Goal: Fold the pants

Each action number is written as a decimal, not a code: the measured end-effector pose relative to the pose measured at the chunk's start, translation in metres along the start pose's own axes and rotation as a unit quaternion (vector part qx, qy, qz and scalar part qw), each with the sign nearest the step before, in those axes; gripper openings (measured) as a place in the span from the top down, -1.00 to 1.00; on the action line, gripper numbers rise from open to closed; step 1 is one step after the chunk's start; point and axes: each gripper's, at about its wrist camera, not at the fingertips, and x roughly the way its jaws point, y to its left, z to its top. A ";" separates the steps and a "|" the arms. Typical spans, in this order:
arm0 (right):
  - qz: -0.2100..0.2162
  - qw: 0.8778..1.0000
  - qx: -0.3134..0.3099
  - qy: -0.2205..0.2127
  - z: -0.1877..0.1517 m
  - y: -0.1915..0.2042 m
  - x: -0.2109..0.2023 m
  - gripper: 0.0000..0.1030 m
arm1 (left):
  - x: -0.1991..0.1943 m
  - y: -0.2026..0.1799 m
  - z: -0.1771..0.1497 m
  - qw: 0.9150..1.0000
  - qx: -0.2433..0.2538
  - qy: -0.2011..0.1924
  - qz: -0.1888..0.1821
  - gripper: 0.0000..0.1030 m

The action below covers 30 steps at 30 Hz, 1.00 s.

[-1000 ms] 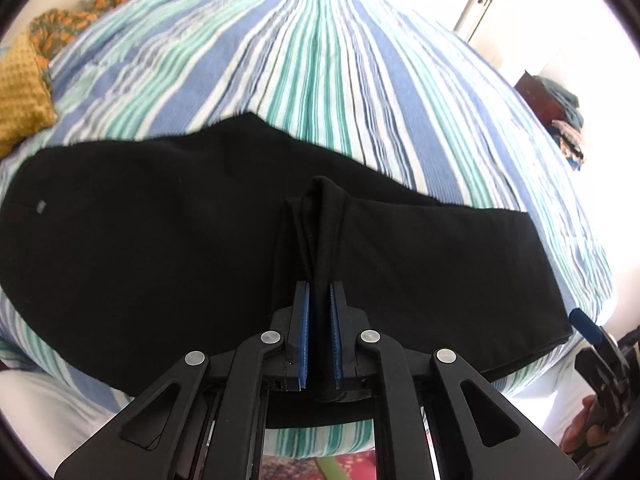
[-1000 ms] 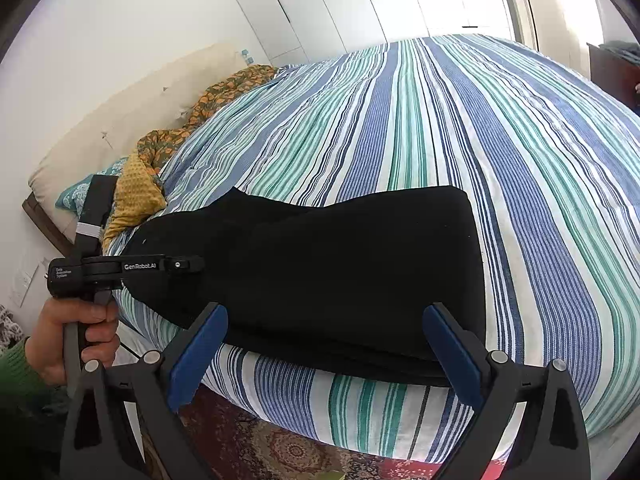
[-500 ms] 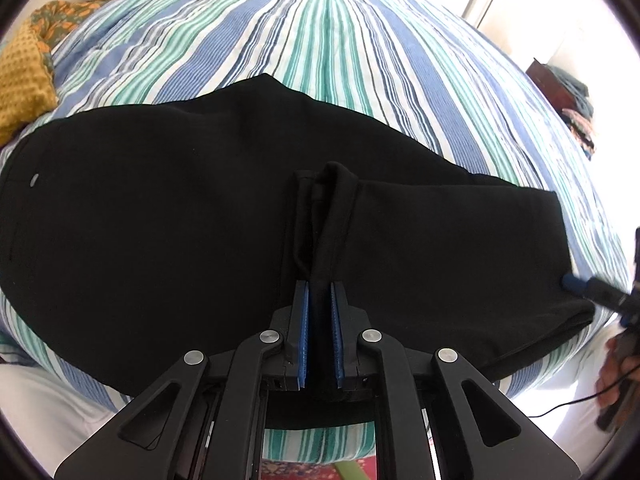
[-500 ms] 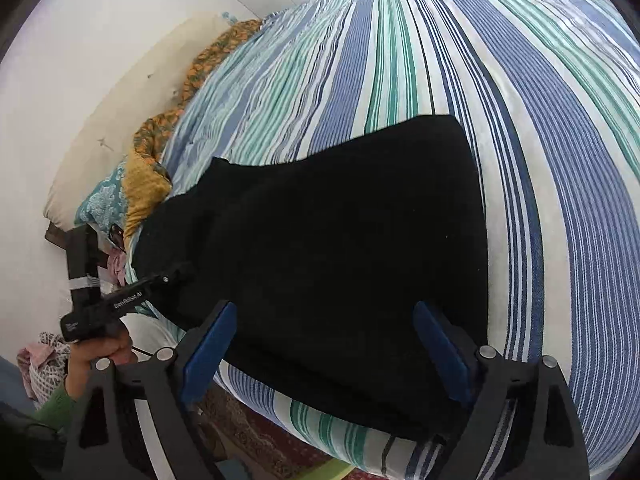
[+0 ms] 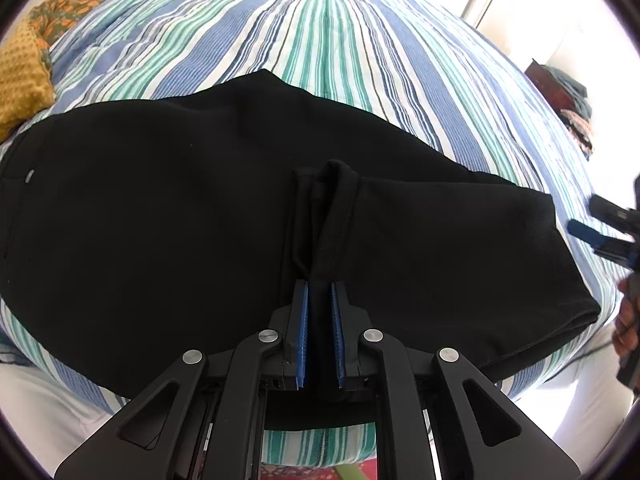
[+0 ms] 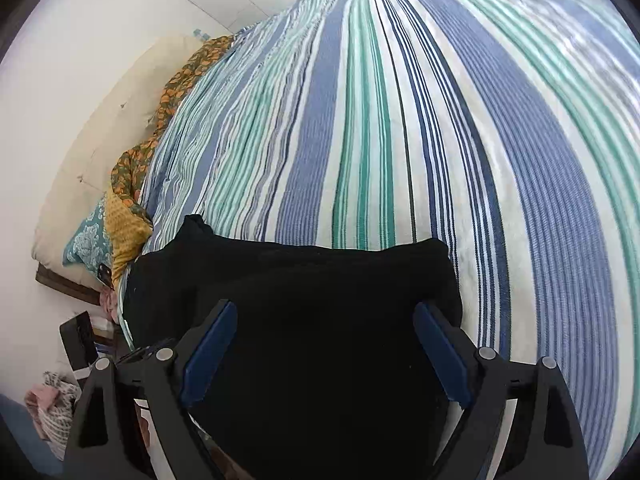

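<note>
Black pants [image 5: 160, 200] lie folded across the near edge of a striped bed [image 5: 320, 40]. My left gripper [image 5: 320, 284] is shut on a bunched fold of the pants, which rises in a ridge from between its blue pads. At the right edge of the left wrist view, my right gripper [image 5: 600, 232] hovers beside the pants' right end, with a hand [image 5: 628, 320] below it. In the right wrist view, that gripper [image 6: 326, 312] stands open just above the black cloth [image 6: 320, 276], its fingers spread across the end of the pants and not pressing on them.
A yellow knitted cloth [image 5: 20, 80] and an orange-patterned blanket [image 6: 176, 80] lie by the cream pillow [image 6: 100, 140] at the head of the bed. Dark furniture with clothes [image 5: 560, 88] stands beyond the bed's far right side. The striped cover [image 6: 400, 120] stretches beyond the pants.
My right gripper has swung in over the end of the pants and tilted downward, its jaws a little narrower. The left gripper has sunk slightly, still gripping the fold.
</note>
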 end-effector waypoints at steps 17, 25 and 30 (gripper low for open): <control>-0.047 0.988 -0.085 -0.123 -0.078 0.065 -0.059 -0.96 | -0.049 0.024 -0.017 0.994 -0.082 -0.075 -0.017 -0.71; -0.189 0.943 -0.141 -0.233 -0.100 0.079 -0.096 -1.00 | -0.070 0.030 -0.043 0.989 -0.081 -0.123 0.016 -0.71; -0.215 0.930 -0.150 -0.256 -0.113 0.067 -0.109 -1.00 | -0.074 0.026 -0.044 0.987 -0.069 -0.144 0.027 -0.71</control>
